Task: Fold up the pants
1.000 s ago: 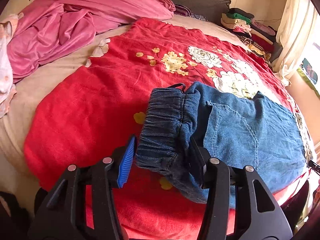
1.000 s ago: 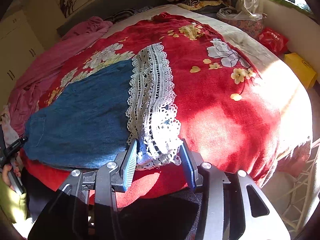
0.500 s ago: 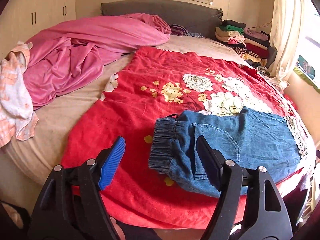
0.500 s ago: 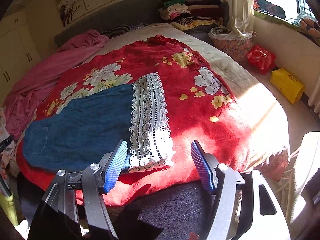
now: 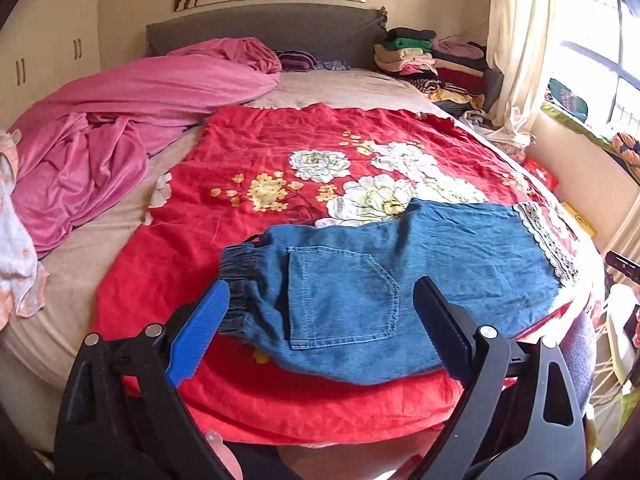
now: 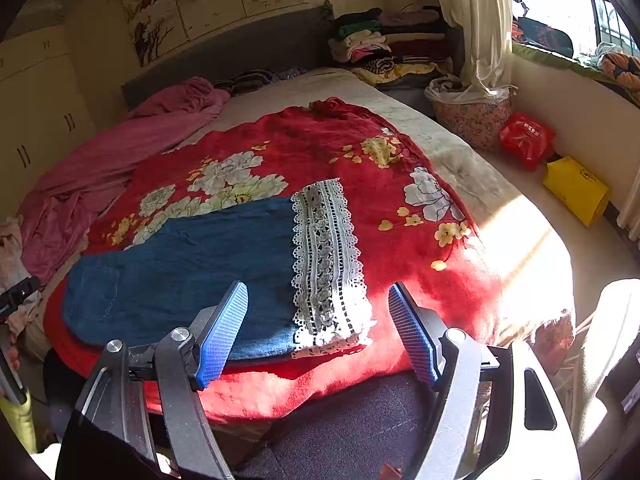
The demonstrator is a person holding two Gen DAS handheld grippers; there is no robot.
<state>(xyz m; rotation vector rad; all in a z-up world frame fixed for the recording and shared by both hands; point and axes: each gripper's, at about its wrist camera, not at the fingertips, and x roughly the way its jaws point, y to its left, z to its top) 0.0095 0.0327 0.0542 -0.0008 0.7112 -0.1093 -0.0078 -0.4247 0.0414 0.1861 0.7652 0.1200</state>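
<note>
We note a bed [image 5: 328, 88] with a grey headboard [image 5: 264, 24], a red flowered blanket [image 5: 256, 148] spread across it and a pink sheet [image 5: 120, 120] bunched at the far left. Stacked clothes [image 6: 376, 48] sit beside a curtained window [image 6: 560, 4]. The pants [image 5: 400, 272], blue denim with elastic waist, back pocket and white lace hem [image 6: 326, 264], lie flat, folded lengthwise, at the blanket's near edge. Left gripper [image 5: 320, 328] above the waist end, right gripper [image 6: 316, 332] above the hem; both jaws have just been opening, wide apart, nothing grasped.
</note>
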